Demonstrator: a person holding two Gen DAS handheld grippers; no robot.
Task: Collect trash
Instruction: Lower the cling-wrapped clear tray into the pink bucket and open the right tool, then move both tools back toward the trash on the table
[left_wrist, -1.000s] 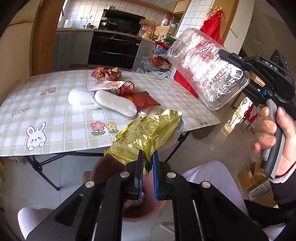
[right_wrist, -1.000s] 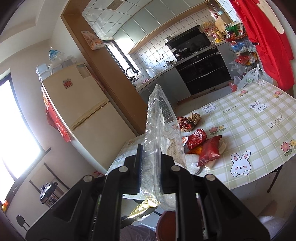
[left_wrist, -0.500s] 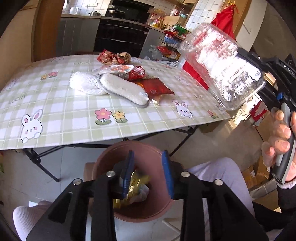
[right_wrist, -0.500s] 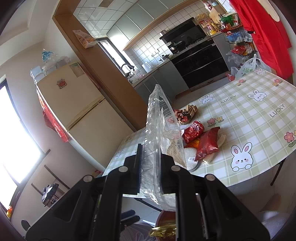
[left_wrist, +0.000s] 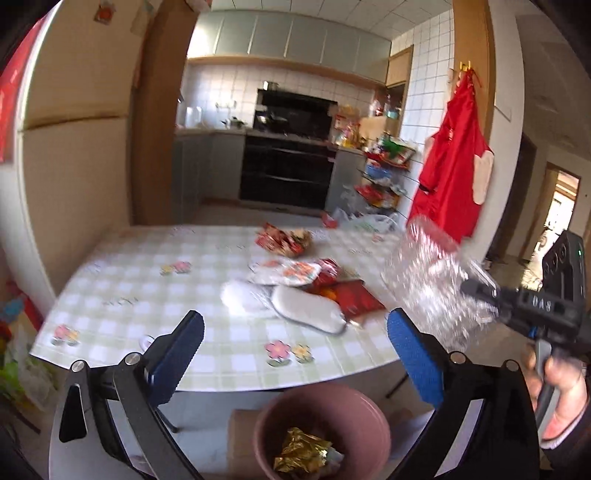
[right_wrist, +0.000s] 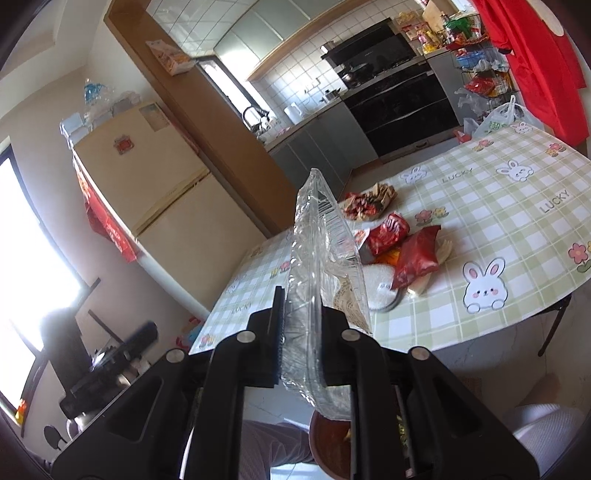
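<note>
The left tongs (left_wrist: 293, 354) now gape apart, their gold foil wrapper (left_wrist: 301, 452) dropped into the pink bin (left_wrist: 325, 402) below the desk's (left_wrist: 221, 354) near edge, so the clear plastic tray (right_wrist: 314, 280) clamped in the right tongs (right_wrist: 301, 349) likely follows.

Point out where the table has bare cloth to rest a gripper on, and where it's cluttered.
Bare cloth runs along the table's left side and near edge, beside the flower prints. In the right wrist view the stretch past the rabbit print is also bare. Wrappers and a white slipper crowd the middle toward the far edge.
</note>
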